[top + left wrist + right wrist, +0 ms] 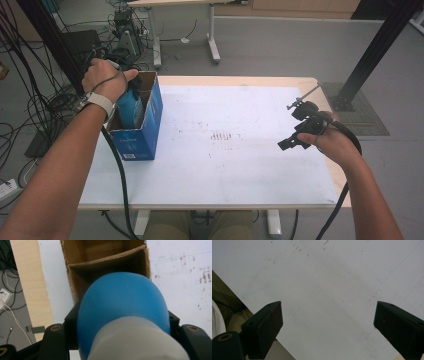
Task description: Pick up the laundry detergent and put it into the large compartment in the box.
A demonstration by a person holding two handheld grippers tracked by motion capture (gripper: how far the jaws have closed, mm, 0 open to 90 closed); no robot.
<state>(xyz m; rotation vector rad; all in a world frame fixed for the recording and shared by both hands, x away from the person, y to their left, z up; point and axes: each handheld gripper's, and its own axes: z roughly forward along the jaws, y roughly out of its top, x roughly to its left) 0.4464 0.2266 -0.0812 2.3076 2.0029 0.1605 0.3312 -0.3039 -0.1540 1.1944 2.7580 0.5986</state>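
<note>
My left hand covers my left tongs above the cardboard box. The blue bottle hides the box's near compartment floor, its base runs off the picture's bottom edge, and the box label is too small to read.

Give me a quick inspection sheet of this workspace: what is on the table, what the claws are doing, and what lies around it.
Surface: white table top, faint reddish marks near the middle, wooden edge.
Job's things: blue bottle with a pale end, held over an open blue cardboard box with a divider inside, at the table's left edge.
Clutter: nothing seen.
Grippers: left claw shut on the blue bottle, above the box; right claw open, holding nothing, over bare table.
Cables: a black cable trails from the left claw; loose wires on the floor at left.
Surroundings: grey floor, another table's legs, black frame posts.
</note>
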